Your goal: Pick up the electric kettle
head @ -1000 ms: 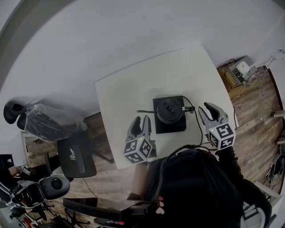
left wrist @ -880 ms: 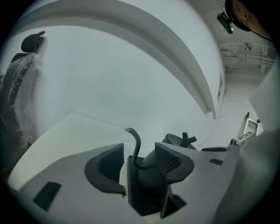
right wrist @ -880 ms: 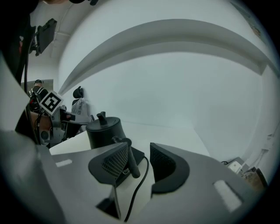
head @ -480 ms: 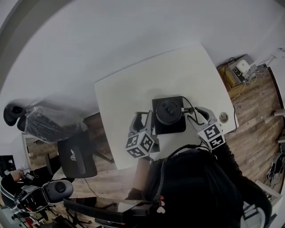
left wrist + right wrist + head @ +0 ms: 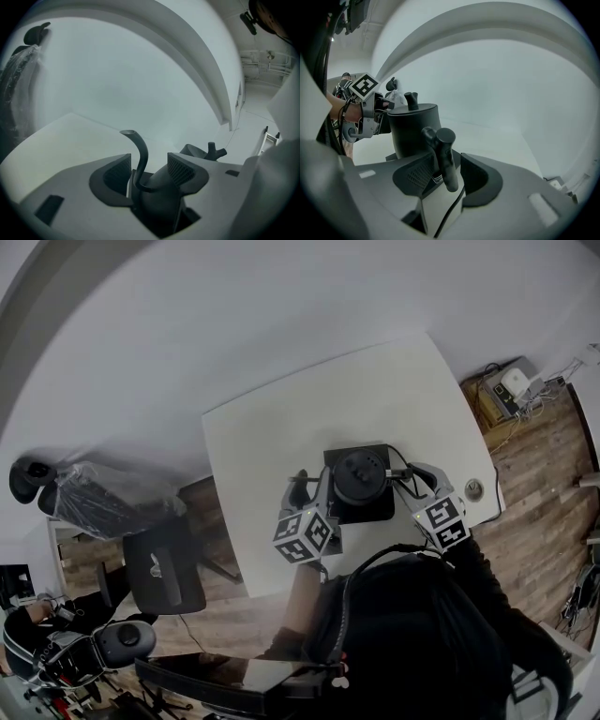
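A black gooseneck electric kettle (image 5: 360, 474) stands on its square black base (image 5: 370, 507) near the front of a white table (image 5: 281, 427). My left gripper (image 5: 312, 487) is at the kettle's left side. In the left gripper view its jaws (image 5: 149, 165) stand open, with the thin curved spout (image 5: 139, 154) and part of the kettle body (image 5: 159, 199) between them. My right gripper (image 5: 417, 482) is at the kettle's right side. In the right gripper view it (image 5: 443, 174) is open around the upright handle (image 5: 446, 157), with the kettle body (image 5: 412, 129) just beyond.
A black power cable (image 5: 405, 469) loops off the base towards the table's right edge, and a small round fitting (image 5: 473, 488) sits near that edge. An office chair (image 5: 164, 570) stands left of the table. Electronics and cables (image 5: 506, 390) lie on the wooden floor at the right.
Both grippers have closed in on the kettle from either side: the left moved right and up to the spout, the right moved left to the handle.
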Available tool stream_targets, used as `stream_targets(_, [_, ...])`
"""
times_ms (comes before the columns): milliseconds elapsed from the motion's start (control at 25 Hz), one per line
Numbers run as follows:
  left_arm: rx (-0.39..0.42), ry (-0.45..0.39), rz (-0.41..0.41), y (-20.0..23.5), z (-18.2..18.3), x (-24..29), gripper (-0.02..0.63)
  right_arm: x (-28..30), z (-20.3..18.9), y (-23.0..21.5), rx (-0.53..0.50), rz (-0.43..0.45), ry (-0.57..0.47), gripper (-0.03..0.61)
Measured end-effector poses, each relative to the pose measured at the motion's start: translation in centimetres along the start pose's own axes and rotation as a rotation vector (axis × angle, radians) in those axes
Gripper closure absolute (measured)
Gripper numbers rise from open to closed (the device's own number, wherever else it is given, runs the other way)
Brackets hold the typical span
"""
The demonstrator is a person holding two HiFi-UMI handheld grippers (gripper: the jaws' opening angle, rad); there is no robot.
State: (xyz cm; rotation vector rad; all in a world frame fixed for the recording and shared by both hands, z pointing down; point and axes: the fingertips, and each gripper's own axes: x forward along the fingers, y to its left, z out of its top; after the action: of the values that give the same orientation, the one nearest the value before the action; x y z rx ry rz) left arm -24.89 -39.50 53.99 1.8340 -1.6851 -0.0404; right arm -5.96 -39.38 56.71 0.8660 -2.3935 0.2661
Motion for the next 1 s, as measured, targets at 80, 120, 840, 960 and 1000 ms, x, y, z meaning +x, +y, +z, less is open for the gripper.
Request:
stream_targets(80, [-0.003, 0.006, 0.0, -0.1, -0.1, 0.2, 0.385, 0.1, 0.1, -0.2, 0.001, -0.004, -0.005, 0.416])
stream_targets(120, [-0.003, 0.011, 0.0, -0.1, -0.2, 0.2, 0.384, 0.1, 0.2, -0.3, 0.001, -0.004, -0.006, 0.416])
stream_targets(840, [0.099, 0.059, 0.068, 1.2, -0.4, 0.3, 0.568, 0.6, 0.1, -0.2, -0.027, -0.026, 0.025, 0.466])
stream_targets(960, [0.117, 0.069, 0.068, 1.2, -0.4, 0.2, 0.571, 0.6, 0.2, -0.2, -0.05, -0.039, 0.029, 0.471])
stream_targets(1000, [0.119, 0.073, 0.063, 1.2, -0.4, 0.3, 0.571, 0.6, 0.2, -0.2, -0.055, -0.045, 0.03, 0.472])
